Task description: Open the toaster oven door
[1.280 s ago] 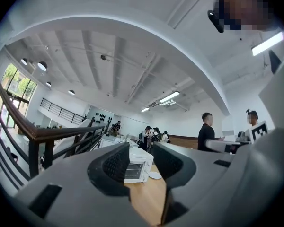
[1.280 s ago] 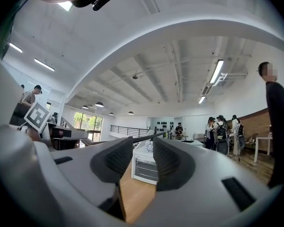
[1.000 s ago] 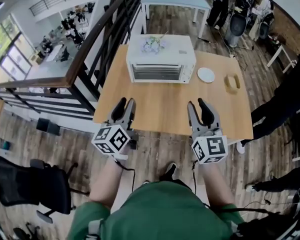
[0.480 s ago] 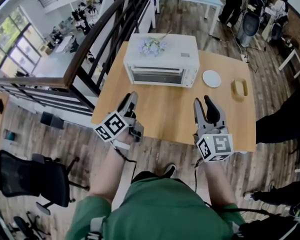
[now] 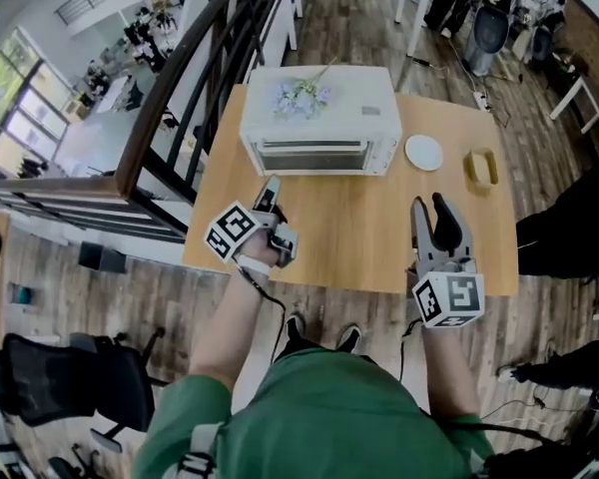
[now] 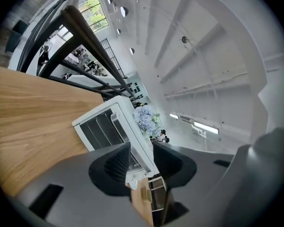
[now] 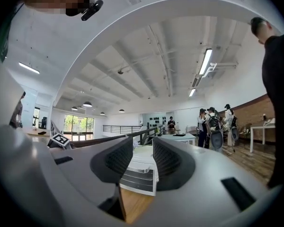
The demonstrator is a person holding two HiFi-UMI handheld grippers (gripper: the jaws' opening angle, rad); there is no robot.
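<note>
A white toaster oven [image 5: 319, 118] stands at the back of the wooden table [image 5: 349, 228] with its glass door [image 5: 309, 155] shut. My left gripper [image 5: 271, 190] is rolled onto its side over the table, a short way in front of the door's left part and apart from it. Its jaws are open and empty. In the left gripper view the oven [image 6: 104, 126] and its door handle [image 6: 118, 126] lie just beyond the left gripper [image 6: 142, 157]. My right gripper [image 5: 429, 208] hovers near the table's front right, open and empty. The oven [image 7: 139, 171] shows between the jaws of the right gripper [image 7: 143, 157].
A bunch of pale flowers [image 5: 301, 96] lies on top of the oven. A white plate [image 5: 423, 152] and a small wooden holder [image 5: 482, 168] sit to its right. A dark railing [image 5: 195, 78] runs along the table's left side. People stand at the far right.
My left gripper has moved forward over the table towards the oven door and rolled onto its side. The right gripper has drifted a little right, near the front edge.
</note>
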